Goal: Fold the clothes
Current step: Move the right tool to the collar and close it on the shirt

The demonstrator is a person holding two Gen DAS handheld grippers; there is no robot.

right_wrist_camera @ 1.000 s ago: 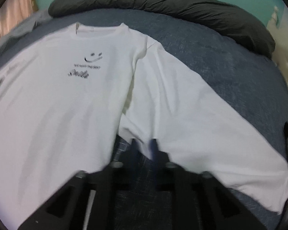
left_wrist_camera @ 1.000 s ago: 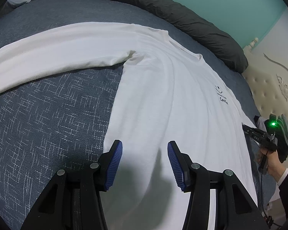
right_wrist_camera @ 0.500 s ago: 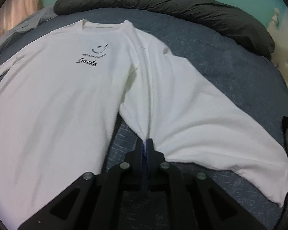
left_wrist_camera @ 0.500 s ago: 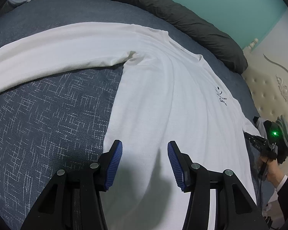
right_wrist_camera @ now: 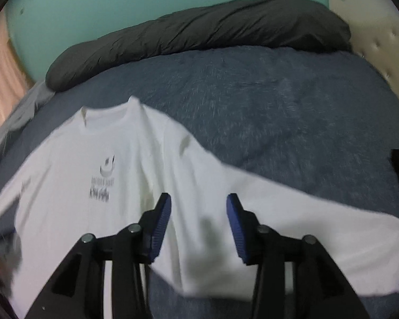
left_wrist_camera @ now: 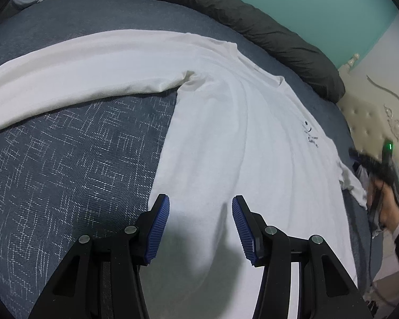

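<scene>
White cotton long-sleeved shirt (left_wrist_camera: 226,138) with a small black printed smile and lettering on the chest lies face up, spread flat on the dark blue woven bedspread (left_wrist_camera: 66,172). One sleeve stretches out sideways from the shoulder across the bedspread; the other angles away from the body, with a wedge of blue cover showing between sleeve and side seam in the right wrist view. A long dark grey rolled duvet (left_wrist_camera: 252,24) lies along the far edge of the bed against a teal wall (left_wrist_camera: 319,5), and a cream tufted headboard (left_wrist_camera: 369,122) stands to one side.

The left gripper (left_wrist_camera: 200,226) hangs over the lower body of the shirt, blue ribbed pads apart, nothing between them, only their shadow falling on the cloth. The right gripper (right_wrist_camera: 198,220) is above the sleeve near the side seam; its jaws have just been opening and now stand apart with no cloth caught between the pads. That view is blurred. From the left wrist, the right gripper appears at the far edge, held in a hand (left_wrist_camera: 385,204) with a dark sleeve.
</scene>
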